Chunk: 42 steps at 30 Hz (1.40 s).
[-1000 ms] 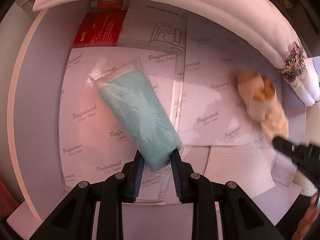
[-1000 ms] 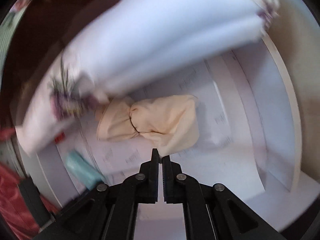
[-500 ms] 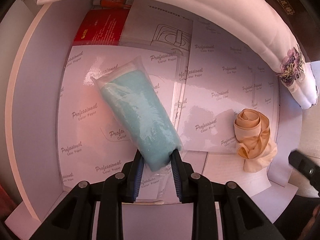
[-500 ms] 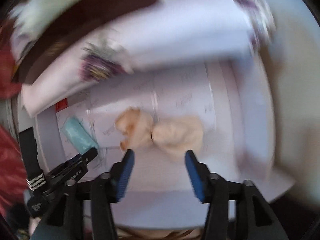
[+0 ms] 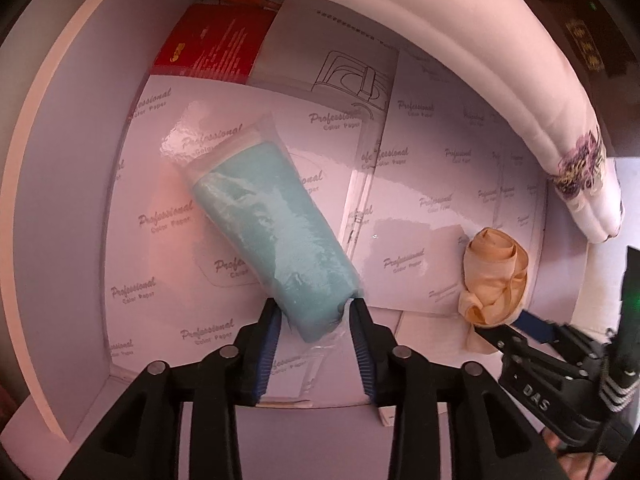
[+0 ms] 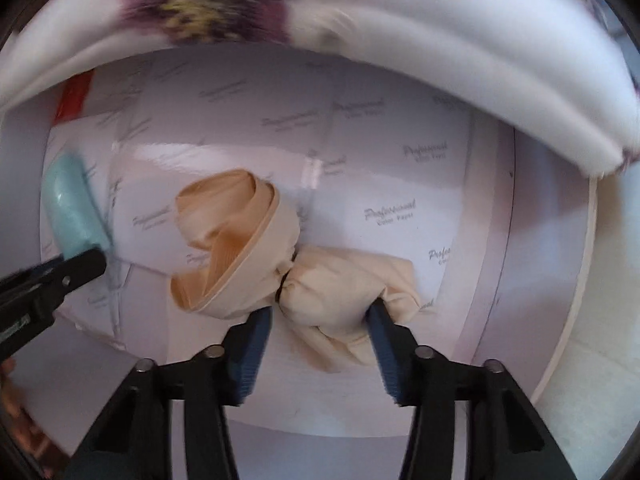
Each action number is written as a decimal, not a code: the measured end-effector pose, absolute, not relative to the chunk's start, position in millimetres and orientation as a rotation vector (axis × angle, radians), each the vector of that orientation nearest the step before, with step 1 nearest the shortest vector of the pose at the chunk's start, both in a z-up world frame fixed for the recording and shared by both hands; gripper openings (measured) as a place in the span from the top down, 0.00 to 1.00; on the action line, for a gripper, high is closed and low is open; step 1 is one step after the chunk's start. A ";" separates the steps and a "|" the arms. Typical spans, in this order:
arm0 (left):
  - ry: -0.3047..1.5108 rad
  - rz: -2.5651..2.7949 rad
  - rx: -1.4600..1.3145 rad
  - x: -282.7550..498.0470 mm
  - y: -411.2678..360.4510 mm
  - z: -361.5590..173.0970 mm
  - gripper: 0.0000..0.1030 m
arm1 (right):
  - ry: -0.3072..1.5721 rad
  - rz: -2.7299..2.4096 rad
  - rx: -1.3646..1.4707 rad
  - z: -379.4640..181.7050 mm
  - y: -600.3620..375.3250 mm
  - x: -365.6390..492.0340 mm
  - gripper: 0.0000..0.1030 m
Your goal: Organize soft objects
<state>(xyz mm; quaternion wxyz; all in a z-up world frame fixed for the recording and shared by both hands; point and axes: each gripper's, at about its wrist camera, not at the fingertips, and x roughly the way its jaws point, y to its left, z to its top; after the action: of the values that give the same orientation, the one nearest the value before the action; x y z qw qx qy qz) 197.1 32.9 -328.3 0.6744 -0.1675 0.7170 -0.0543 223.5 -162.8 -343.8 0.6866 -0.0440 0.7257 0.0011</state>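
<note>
Left gripper (image 5: pixel 314 316) clamps the blue towel (image 5: pixel 272 232); right gripper (image 6: pixel 320 316) gapes around the beige stocking (image 6: pixel 288 264) at 12 o'clock — next, squeeze.

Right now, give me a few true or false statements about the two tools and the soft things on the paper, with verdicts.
1. The left tool has a blue roll between its fingers. True.
2. The blue roll is bare. False: it sits in a clear wrapper.
3. The right tool is closed tight with nothing between its fingers. False: its fingers are spread on either side of the peach cloth.
4. A dark band cinches the peach cloth in the middle. True.
5. The peach cloth lies on top of the blue roll. False: they lie apart on the paper.
</note>
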 end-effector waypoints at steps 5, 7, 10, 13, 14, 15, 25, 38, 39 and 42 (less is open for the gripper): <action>1.608 -0.096 -0.428 203.7 44.3 -325.8 0.46 | 1.636 -0.028 -0.041 -352.4 -178.2 221.8 0.63; 1.591 -0.094 -0.433 207.0 48.3 -320.0 0.45 | 1.629 -0.037 -0.028 -353.2 -180.3 222.1 0.62; 1.581 -0.106 -0.385 213.4 47.7 -309.2 0.44 | 1.623 -0.040 -0.036 -354.8 -179.6 221.3 0.60; 1.595 -0.126 -0.260 220.5 41.0 -298.8 0.44 | 1.623 -0.042 -0.033 -350.4 -178.8 221.5 0.57; 1.600 -0.126 -0.223 222.9 38.6 -295.6 0.44 | 1.623 -0.046 -0.027 -349.7 -173.7 221.4 0.56; 1.607 -0.125 -0.207 223.4 38.4 -294.6 0.44 | 1.623 -0.048 -0.024 -352.5 -168.7 222.6 0.56; 1.614 0.018 -0.450 221.9 65.7 -316.1 0.45 | 1.623 -0.050 -0.063 -342.7 -166.6 222.3 0.52; 1.561 0.021 -0.405 246.8 40.3 -340.2 0.47 | 1.618 -0.050 -0.113 -341.3 -152.7 218.8 0.51; 1.554 0.023 -0.371 246.8 38.1 -339.3 0.51 | 1.617 -0.049 -0.113 -340.5 -152.0 218.8 0.51; 1.534 0.026 -0.295 244.0 33.5 -338.6 0.63 | 1.617 -0.047 -0.120 -341.1 -148.9 218.5 0.51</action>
<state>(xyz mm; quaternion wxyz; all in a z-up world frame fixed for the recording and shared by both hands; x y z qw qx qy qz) 244.0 33.5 -338.6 0.7099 -0.1330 0.6915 0.0116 218.5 -148.9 -341.1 0.6888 -0.0534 0.7227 -0.0211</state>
